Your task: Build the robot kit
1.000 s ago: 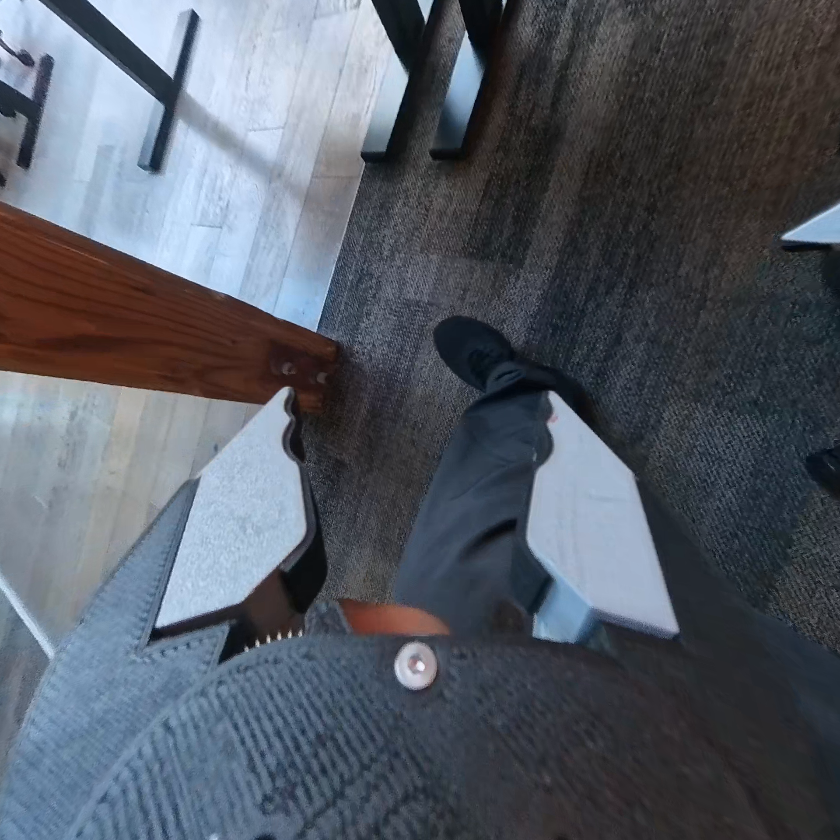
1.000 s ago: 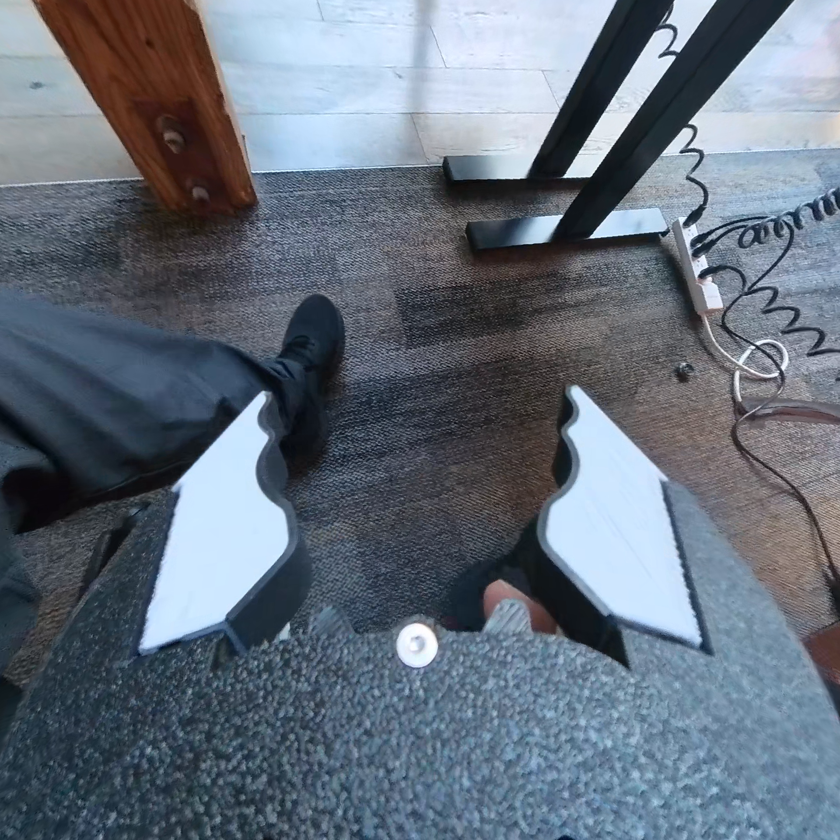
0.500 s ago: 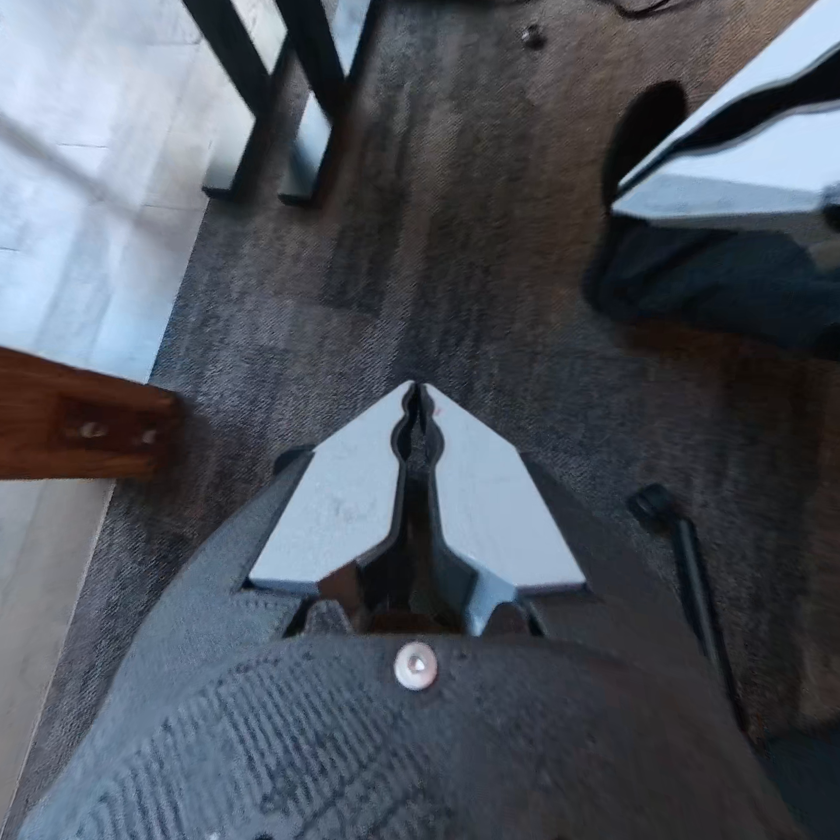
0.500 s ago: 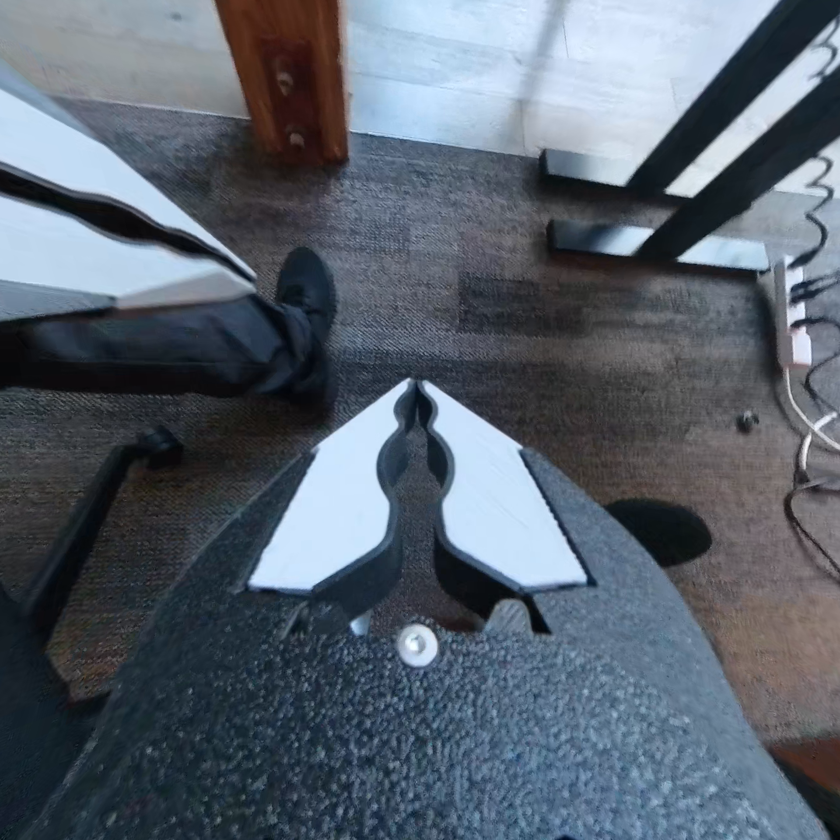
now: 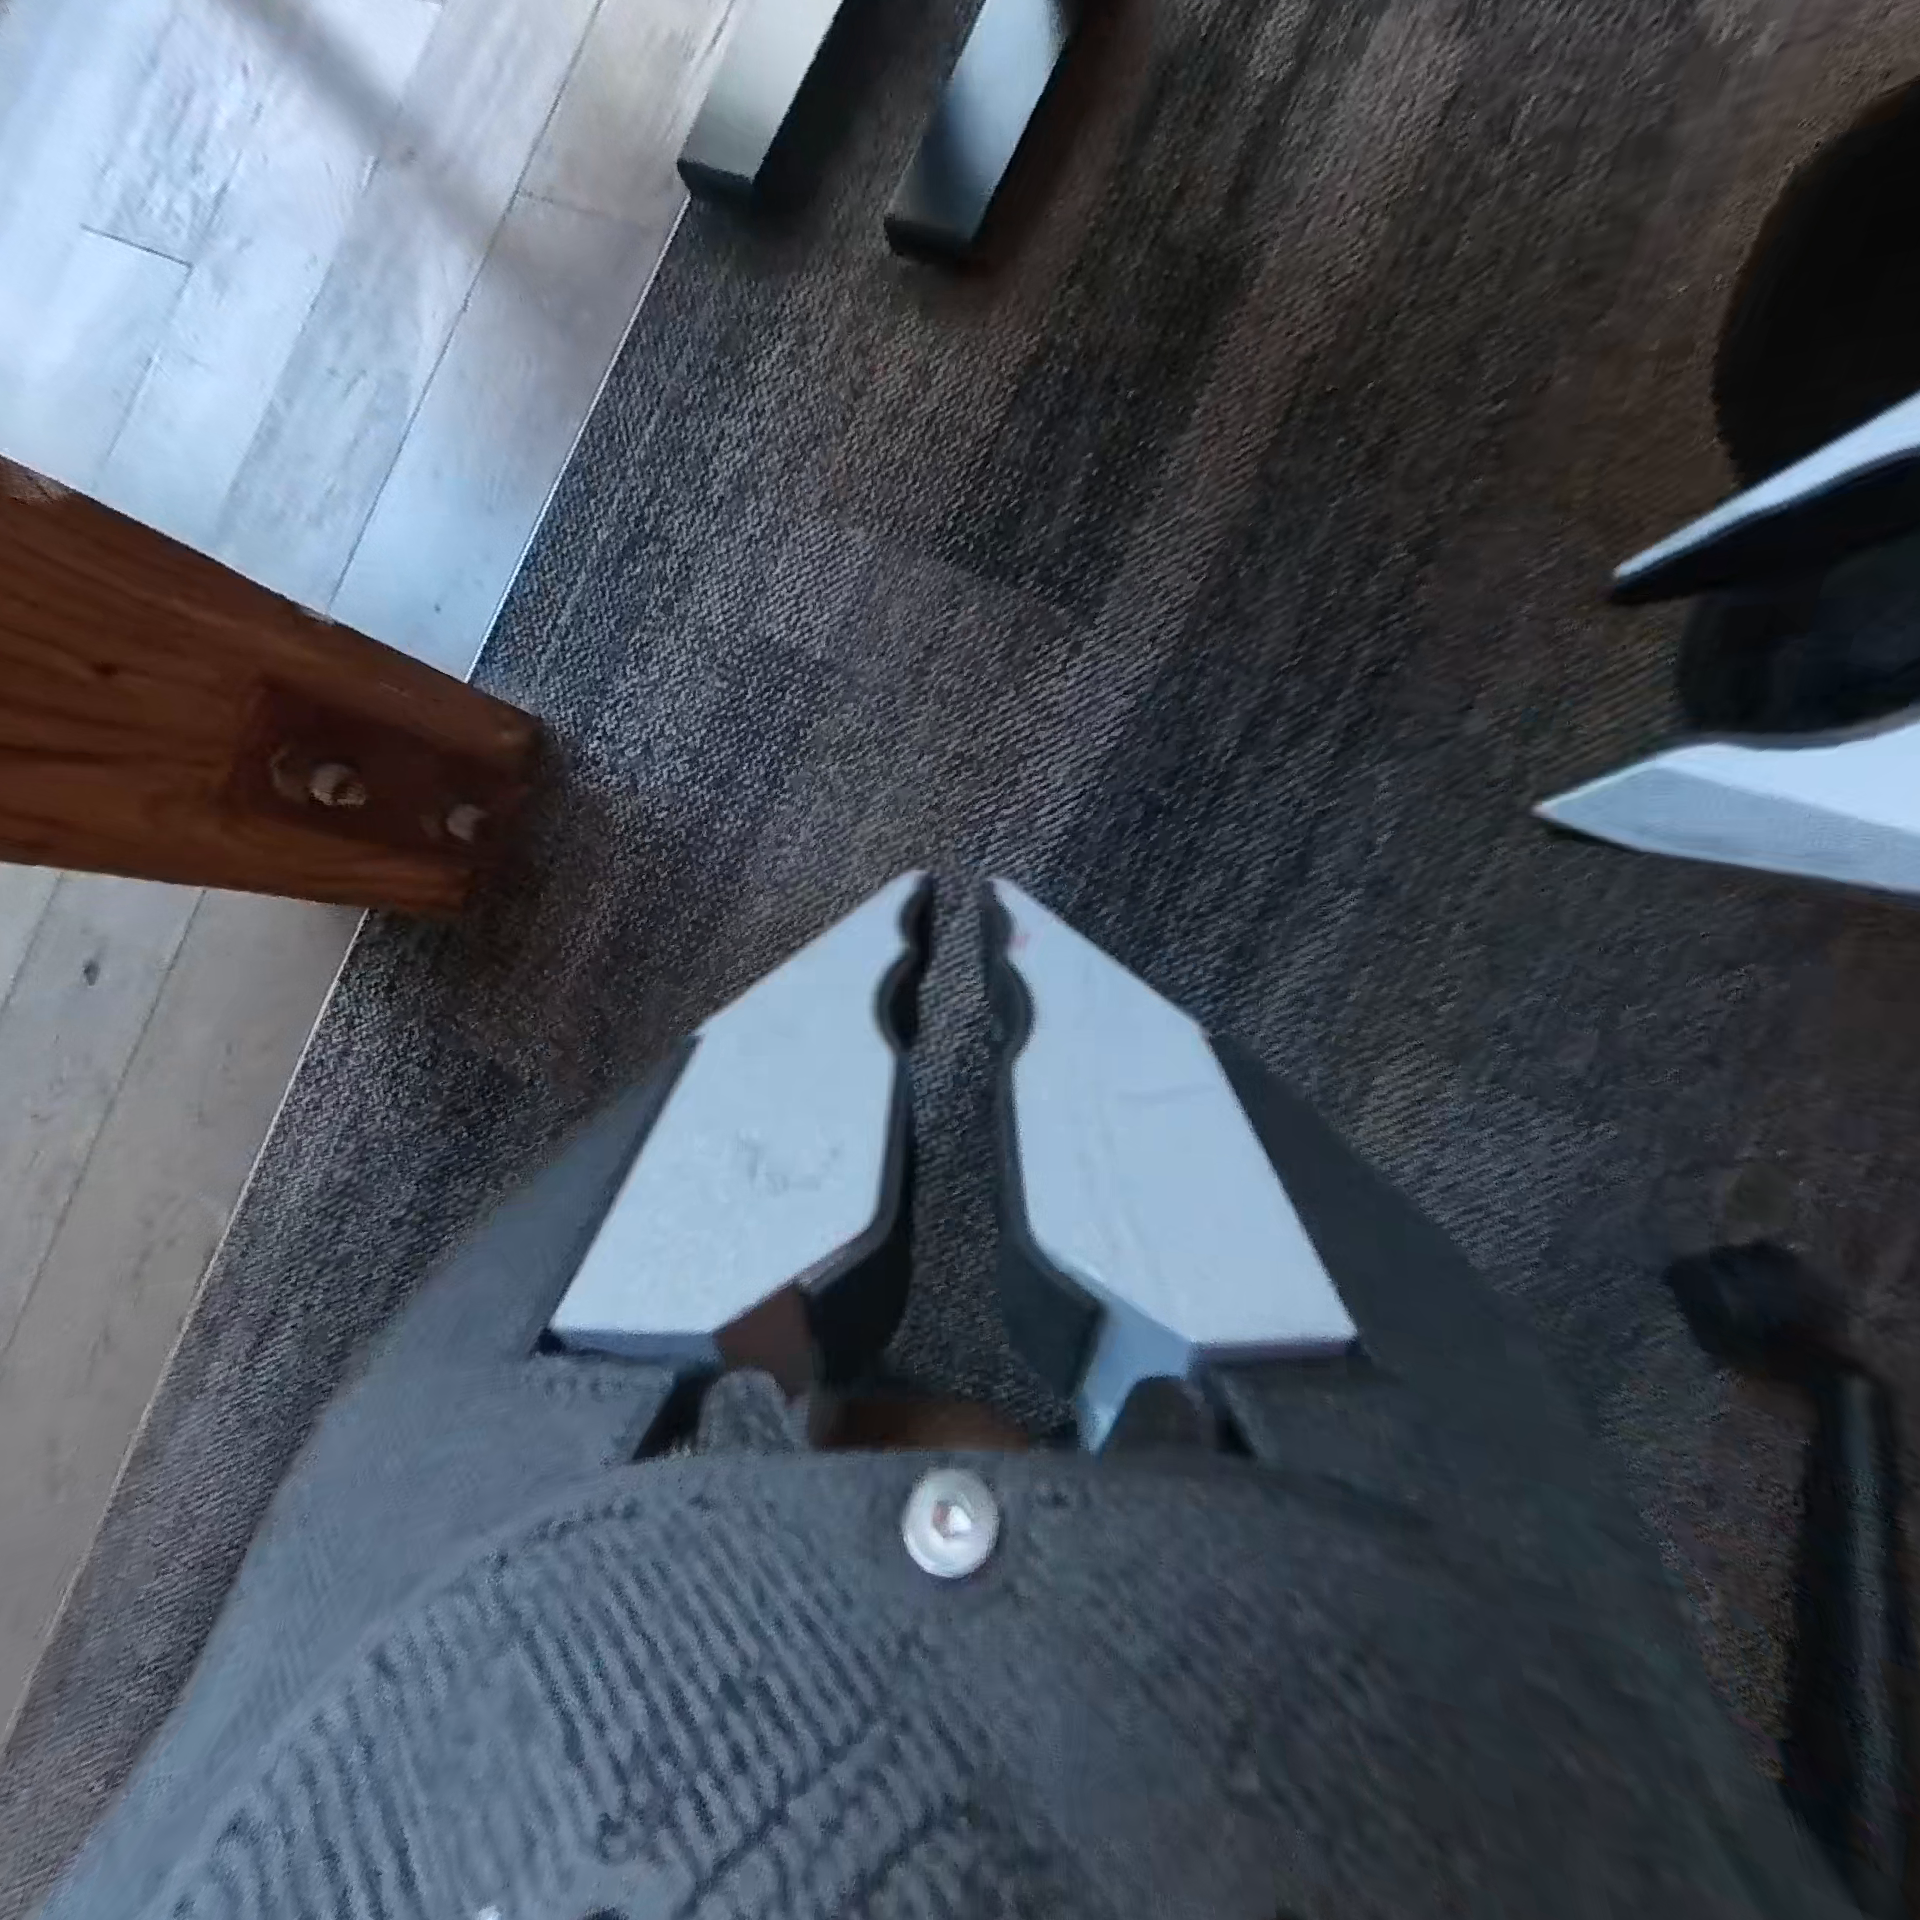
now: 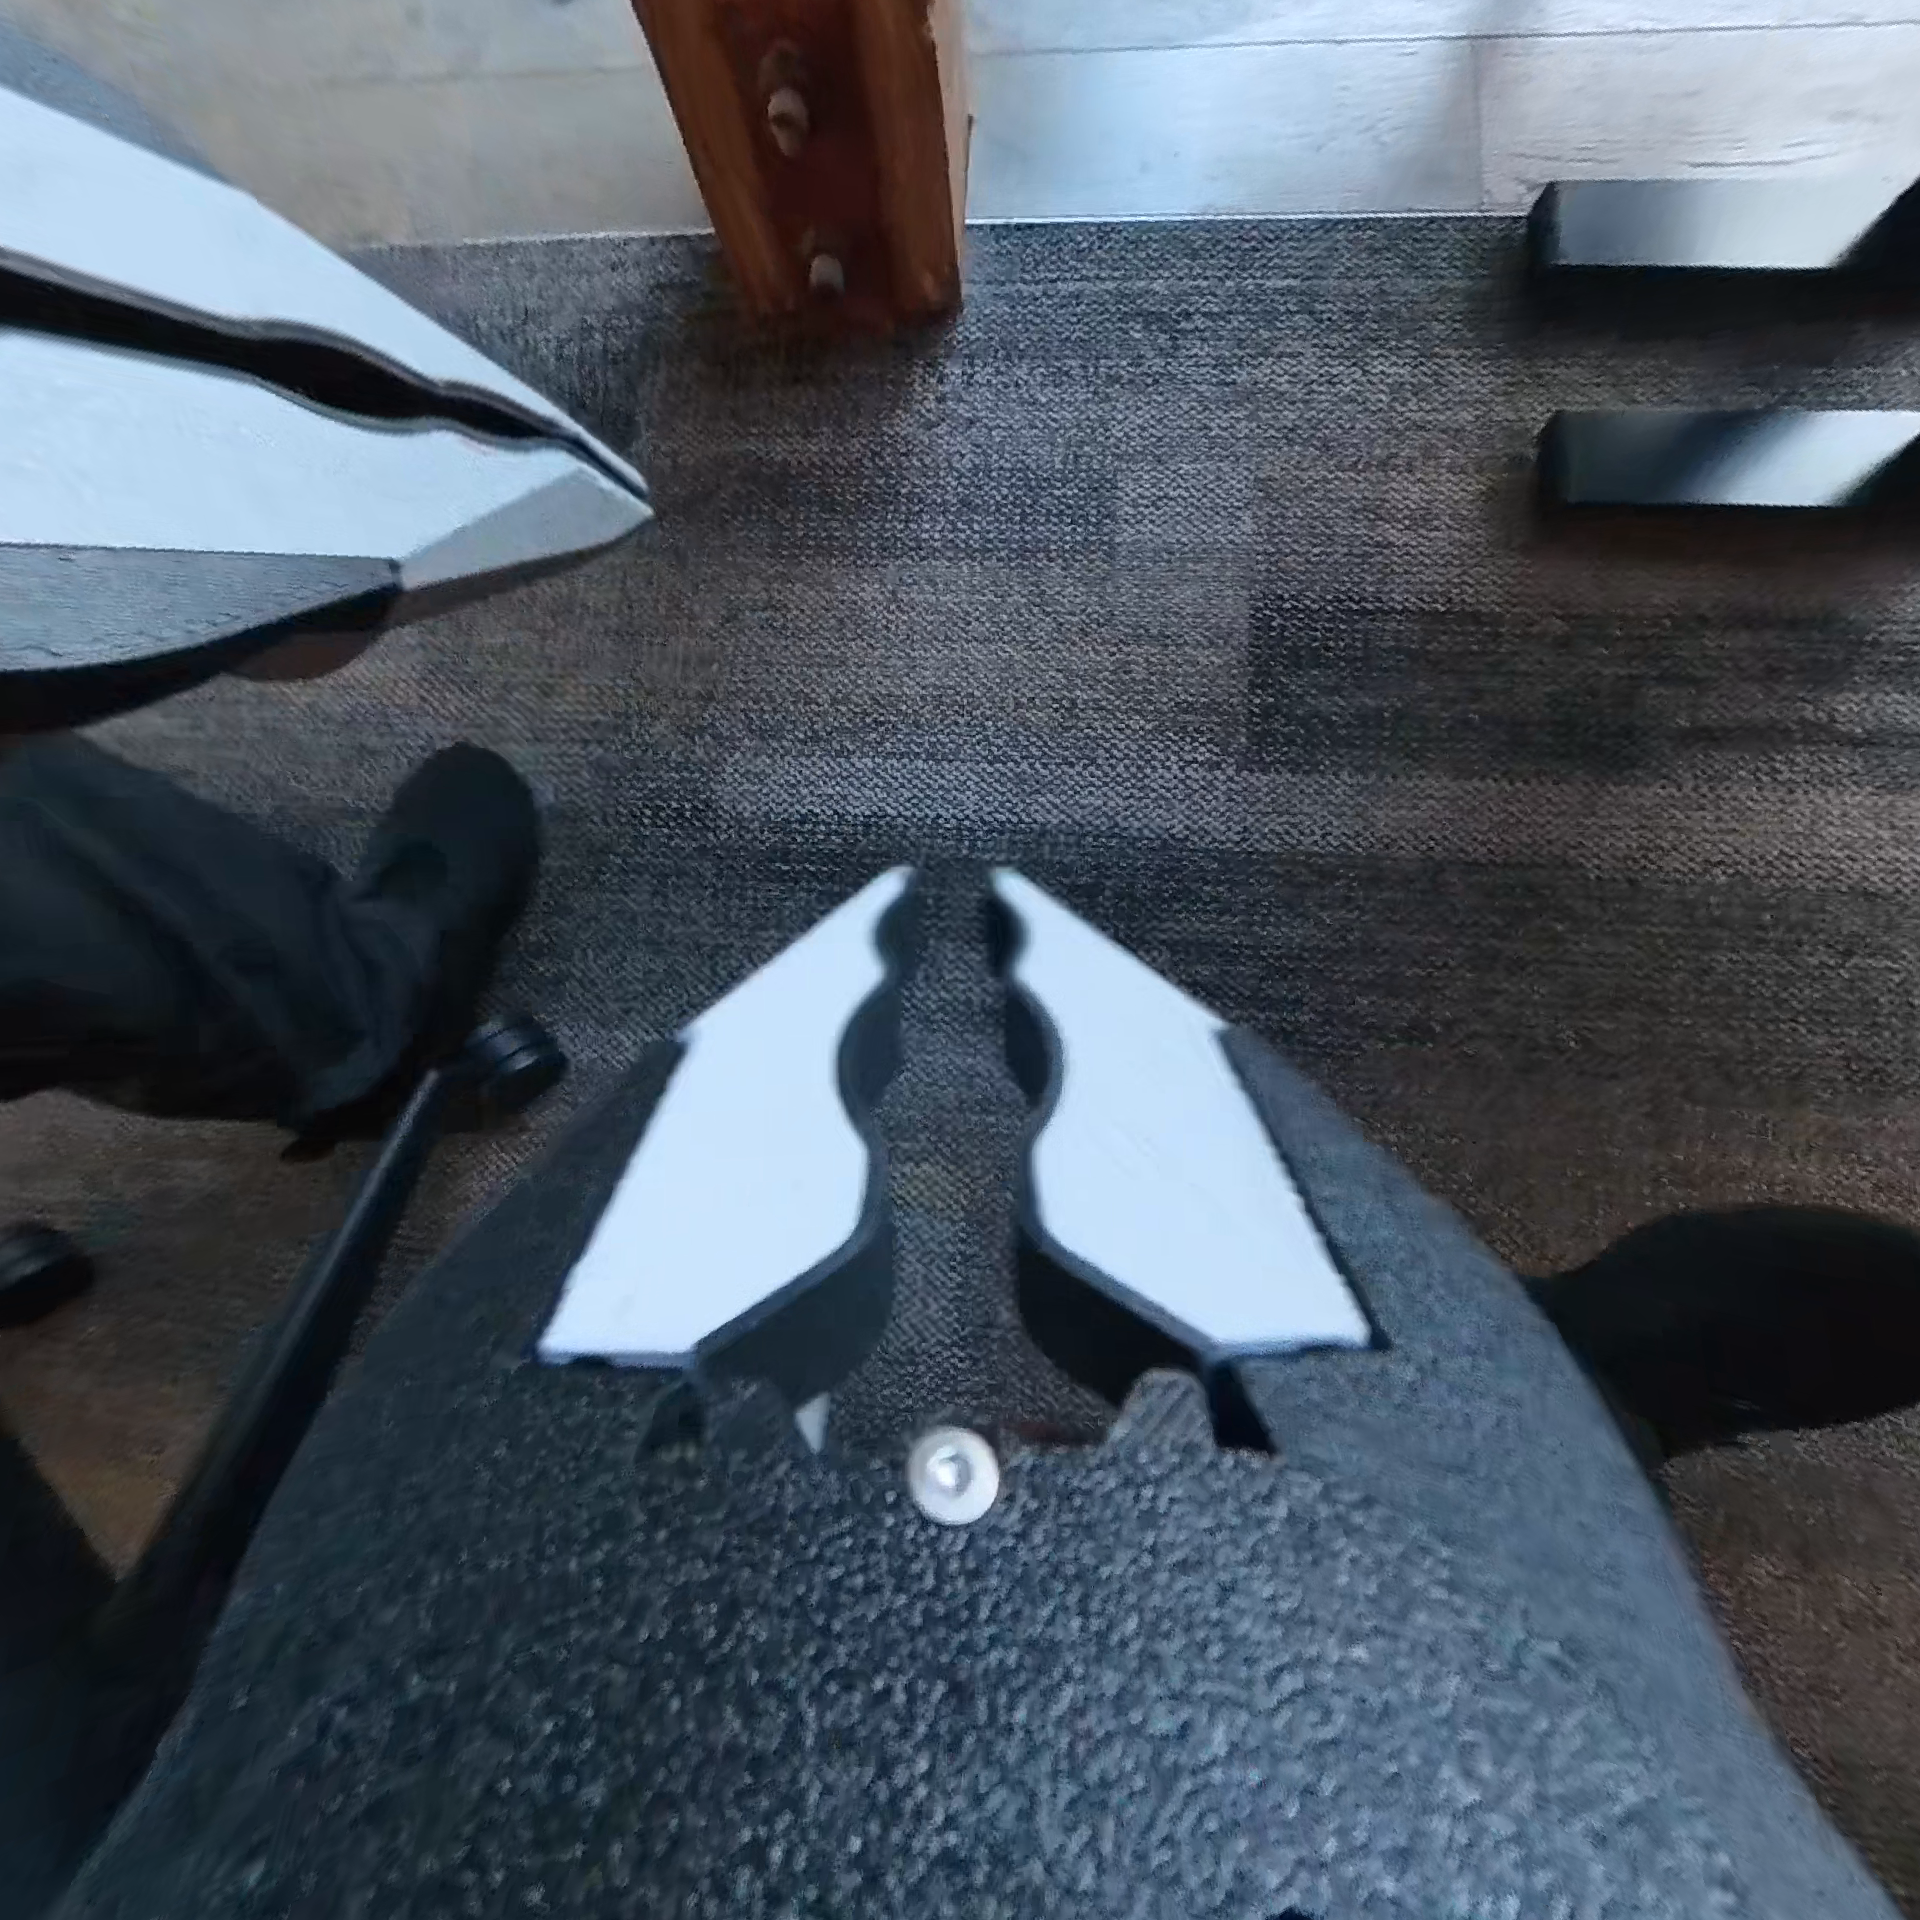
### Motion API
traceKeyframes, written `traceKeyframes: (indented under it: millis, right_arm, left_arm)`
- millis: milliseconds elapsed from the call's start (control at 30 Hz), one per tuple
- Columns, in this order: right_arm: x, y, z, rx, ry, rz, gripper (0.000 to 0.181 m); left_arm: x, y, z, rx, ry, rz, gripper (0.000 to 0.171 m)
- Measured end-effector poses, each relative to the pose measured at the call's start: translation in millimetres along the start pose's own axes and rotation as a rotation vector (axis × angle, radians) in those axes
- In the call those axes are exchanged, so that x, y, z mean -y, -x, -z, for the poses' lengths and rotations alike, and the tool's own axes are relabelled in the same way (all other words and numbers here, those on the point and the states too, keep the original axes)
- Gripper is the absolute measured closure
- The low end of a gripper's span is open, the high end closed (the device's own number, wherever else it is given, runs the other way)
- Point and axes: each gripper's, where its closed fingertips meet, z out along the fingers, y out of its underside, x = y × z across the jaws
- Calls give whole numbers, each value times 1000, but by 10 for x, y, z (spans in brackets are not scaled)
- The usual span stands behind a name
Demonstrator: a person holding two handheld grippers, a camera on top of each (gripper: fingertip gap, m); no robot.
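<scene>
My left gripper (image 5: 958,896) and my right gripper (image 6: 952,885), each nearly closed with a narrow slit between the fingertips, grasp nothing above grey carpet (image 6: 1039,644). Wooden post (image 6: 831,145) ahead; black metal feet (image 6: 1714,457) right; shoe (image 6: 457,842) and chair caster (image 6: 514,1060) left.

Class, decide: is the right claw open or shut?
Open, narrowly: the right claw shows carpet through a slim gap between its tips, holding nothing.
</scene>
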Motion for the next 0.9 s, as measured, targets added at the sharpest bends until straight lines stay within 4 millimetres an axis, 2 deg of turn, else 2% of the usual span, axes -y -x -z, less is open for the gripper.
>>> traceKeyframes:
  millis: [33, 100, 167, 200, 267, 333, 367, 433, 467, 567, 600, 667, 767, 833, 900]
  right_arm:
    - [-38, -24, -114, 4, 41, 15, 148]
    - [-144, -100, -369, 6, 122, 51, 144]
    - [-199, -181, -646, 7, 206, 26, 141]
    - [-176, -195, -785, 20, 247, -11, 138]
    - [-31, -203, -1067, 59, 298, -22, 137]
    - [179, -306, -1412, 63, 314, 26, 137]
    - [317, -354, -1632, 83, 314, 35, 137]
    - [499, -566, -2130, 82, 332, 117, 137]
    - [497, -724, -2390, 54, 359, 166, 136]
    - [254, -985, -3027, 63, 458, 136, 135]
    - [139, -1043, -3178, 73, 494, 105, 134]
    - [-115, -1220, -3410, 70, 573, 87, 137]
    - [-579, -1659, -3546, 30, 740, 127, 146]
    - [-844, -1975, -3507, -10, 841, 127, 140]
    - [-1020, -2222, -3402, -35, 891, 106, 139]
  left_arm:
    - [-58, 66, -124, 2, 23, -14, 151]
    - [-152, 223, -380, 29, 60, -36, 128]
    - [-193, 342, -637, 41, 98, -8, 119]
    - [-125, 368, -764, 26, 128, 44, 116]
    - [142, 461, -973, -6, 143, 105, 109]
    - [397, 679, -1150, 12, 95, 102, 101]
    - [458, 806, -1246, 28, 82, 99, 101]
    - [372, 1067, -1455, 64, 113, 58, 98]
    - [268, 1187, -1555, 80, 141, 50, 99]
    - [-76, 1417, -1771, 66, 279, 34, 98]
    - [-96, 1470, -1820, 52, 302, 31, 97]
    - [20, 1562, -1929, 25, 284, 11, 97]
    - [297, 1768, -2042, 65, 289, -26, 95]
    - [534, 1814, -2083, 73, 246, 3, 96]
    - [635, 1762, -2123, 56, 243, 27, 95]
